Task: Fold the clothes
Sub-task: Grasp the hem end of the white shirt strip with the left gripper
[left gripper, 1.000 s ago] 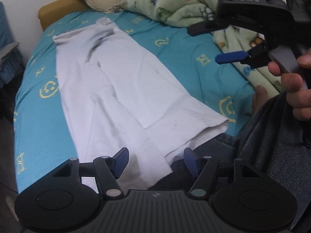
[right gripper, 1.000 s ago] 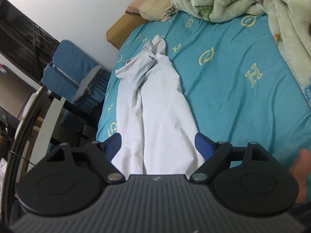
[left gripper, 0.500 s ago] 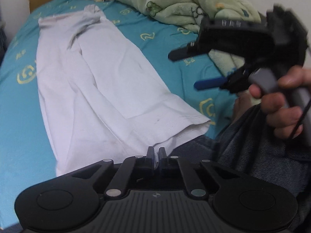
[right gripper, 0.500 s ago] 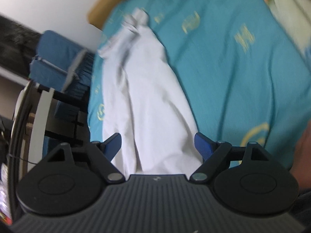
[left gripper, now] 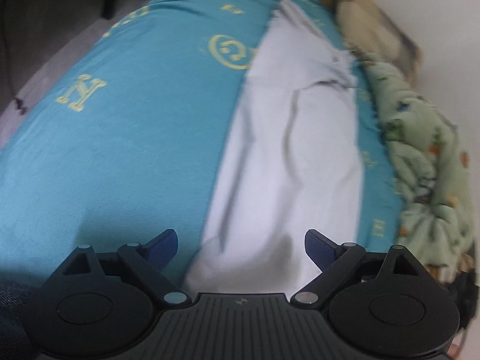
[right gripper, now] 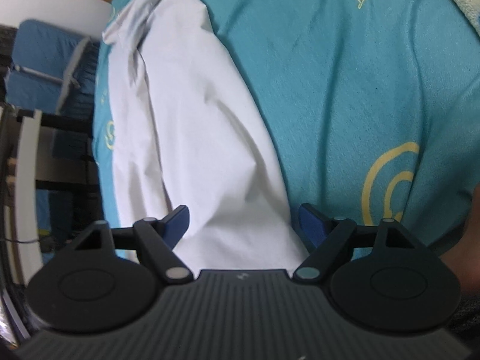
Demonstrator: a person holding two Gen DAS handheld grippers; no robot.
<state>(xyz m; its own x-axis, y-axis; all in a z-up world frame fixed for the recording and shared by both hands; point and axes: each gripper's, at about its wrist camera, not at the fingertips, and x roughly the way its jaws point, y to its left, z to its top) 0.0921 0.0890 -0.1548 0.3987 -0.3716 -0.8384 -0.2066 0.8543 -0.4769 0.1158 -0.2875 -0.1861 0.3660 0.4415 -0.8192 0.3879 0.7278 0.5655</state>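
Along the bed (left gripper: 126,138), the white garment (left gripper: 288,162) lies lengthwise; the left tongs (left gripper: 241,244), pinched shut a moment ago, have just sprung wide, empty; the right tongs (right gripper: 243,220) gape over the near hem, narrowing slightly; probably lining up the next fold.

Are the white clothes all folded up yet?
Not yet. The white garment already lies lengthwise on the teal bedsheet, seemingly folded once along its length. Nothing is in hand: the left hand-held gripper, whose jaws have just been opening, and the right hand-held gripper both hang open over its near end. Folding it shorter remains.
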